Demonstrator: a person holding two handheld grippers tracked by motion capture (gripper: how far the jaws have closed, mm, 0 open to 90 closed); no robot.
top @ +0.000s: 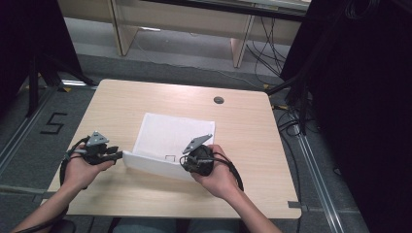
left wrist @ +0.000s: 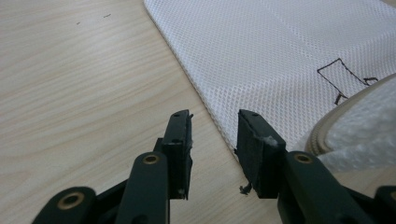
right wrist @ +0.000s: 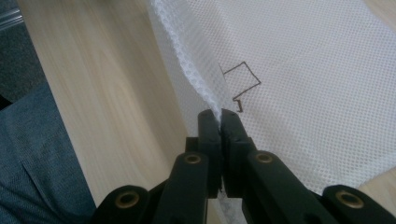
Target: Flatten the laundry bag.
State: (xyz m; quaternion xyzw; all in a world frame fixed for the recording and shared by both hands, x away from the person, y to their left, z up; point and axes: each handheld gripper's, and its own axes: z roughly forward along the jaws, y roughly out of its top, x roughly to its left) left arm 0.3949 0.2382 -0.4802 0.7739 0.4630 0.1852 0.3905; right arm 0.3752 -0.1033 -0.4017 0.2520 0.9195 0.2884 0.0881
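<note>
A white mesh bag [top: 170, 136] lies flat on the wooden table [top: 243, 145], its near edge lifted into a fold. A small black outline mark [right wrist: 242, 77] is drawn on the mesh. My right gripper [right wrist: 220, 116] is shut on the bag's raised near edge, right of the mark in the high view [top: 198, 158]. My left gripper [left wrist: 214, 126] is open at the bag's near left corner, its jaws on either side of the bag's edge [left wrist: 219, 126] without closing on it. In the high view it sits at the left [top: 116, 155]. A zipper band [left wrist: 327, 128] curves at the right.
A round dark cable hole [top: 218, 100] sits near the table's far edge. Bare wood spreads left of the bag and along the near edge. Beyond the table are grey floor, desk legs and dark stands with cables [top: 291, 87].
</note>
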